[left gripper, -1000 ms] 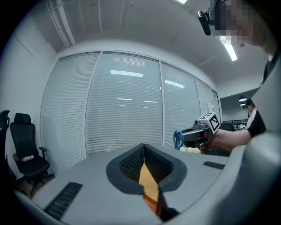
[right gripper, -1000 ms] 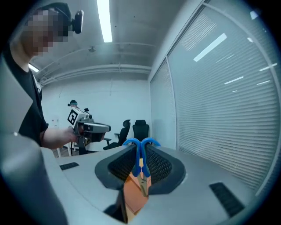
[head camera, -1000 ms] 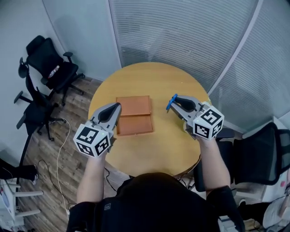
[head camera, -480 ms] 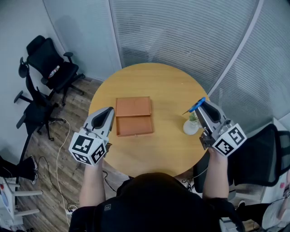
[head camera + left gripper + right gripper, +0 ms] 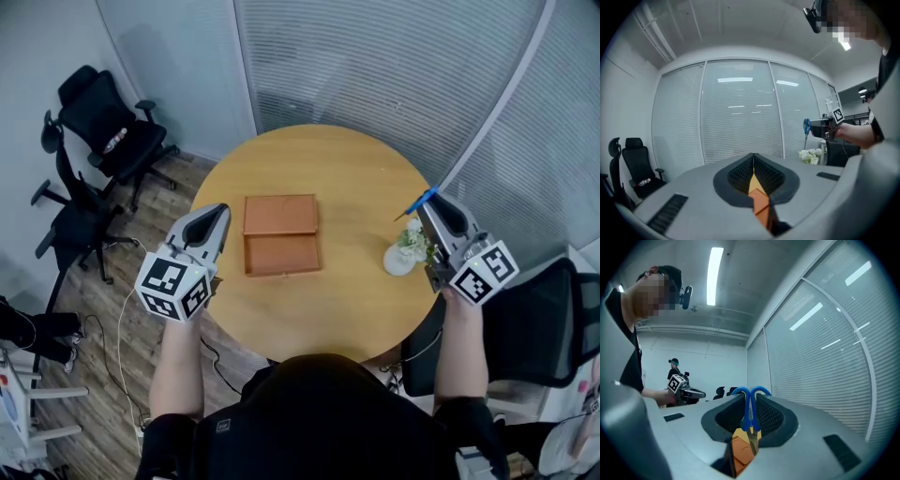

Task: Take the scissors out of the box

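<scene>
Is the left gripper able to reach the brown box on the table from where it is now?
Probably yes. The left gripper hangs just left of the open box, with nothing between them. Its jaws are together and empty.

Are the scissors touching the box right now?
Apart. The head view shows the scissors clamped in the right gripper near the right edge of the table, with bare wood between them and the box.

Left gripper [image 5: 221,212] level, jaws together, empty, right gripper [image 5: 431,210] near level, jaws clamped on scissors [image 5: 418,202], both forearms [image 5: 178,361] outstretched.
</scene>
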Demonstrator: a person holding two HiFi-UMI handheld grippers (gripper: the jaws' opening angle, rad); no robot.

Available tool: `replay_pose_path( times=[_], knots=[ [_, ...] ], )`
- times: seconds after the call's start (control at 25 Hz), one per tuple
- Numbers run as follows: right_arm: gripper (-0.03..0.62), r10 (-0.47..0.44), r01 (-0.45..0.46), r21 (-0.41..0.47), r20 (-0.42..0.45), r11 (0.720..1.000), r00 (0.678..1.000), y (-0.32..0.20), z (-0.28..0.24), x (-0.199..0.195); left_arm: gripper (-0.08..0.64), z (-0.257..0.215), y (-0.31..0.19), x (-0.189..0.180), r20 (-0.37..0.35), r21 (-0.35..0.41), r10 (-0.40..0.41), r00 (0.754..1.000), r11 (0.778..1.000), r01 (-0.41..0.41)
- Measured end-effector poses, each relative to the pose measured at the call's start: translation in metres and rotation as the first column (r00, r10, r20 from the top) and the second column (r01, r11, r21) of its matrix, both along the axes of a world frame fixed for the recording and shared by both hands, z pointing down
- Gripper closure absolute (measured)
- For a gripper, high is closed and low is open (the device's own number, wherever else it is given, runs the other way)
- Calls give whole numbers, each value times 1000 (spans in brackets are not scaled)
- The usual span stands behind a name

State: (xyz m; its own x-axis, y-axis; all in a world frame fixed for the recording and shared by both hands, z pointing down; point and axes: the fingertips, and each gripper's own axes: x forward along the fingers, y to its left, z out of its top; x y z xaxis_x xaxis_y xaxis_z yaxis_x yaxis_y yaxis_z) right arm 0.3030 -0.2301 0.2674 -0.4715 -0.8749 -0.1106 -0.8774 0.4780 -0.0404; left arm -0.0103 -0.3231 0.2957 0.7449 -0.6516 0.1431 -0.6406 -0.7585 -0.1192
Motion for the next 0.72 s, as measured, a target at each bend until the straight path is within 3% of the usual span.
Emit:
replay_pose_path(
  times=[0.12, 0.32, 0.44, 0.56, 0.72],
  knots=[
    [505, -15, 16, 35, -15, 999, 1000, -5, -16, -5, 546, -5, -5, 6, 9, 8, 15, 1000, 1000, -15],
    [505, 8, -13, 96, 55, 995, 998, -5, -31, -3, 546, -12, -9, 21, -34, 10, 28, 999, 1000, -28],
    [505, 12, -17, 93, 59, 996, 998, -2, -24, -7, 546, -13, -6, 28, -41, 17, 36, 998, 999, -36],
    [505, 17, -22, 80, 64, 997, 998, 1, -14, -10, 546, -14, -5, 24, -80, 22, -6, 997, 1000, 8],
    [505, 13, -15, 45, 48, 999, 999, 0, 3, -21, 546, 1, -1, 21, -46, 27, -38, 998, 999, 39]
  ],
)
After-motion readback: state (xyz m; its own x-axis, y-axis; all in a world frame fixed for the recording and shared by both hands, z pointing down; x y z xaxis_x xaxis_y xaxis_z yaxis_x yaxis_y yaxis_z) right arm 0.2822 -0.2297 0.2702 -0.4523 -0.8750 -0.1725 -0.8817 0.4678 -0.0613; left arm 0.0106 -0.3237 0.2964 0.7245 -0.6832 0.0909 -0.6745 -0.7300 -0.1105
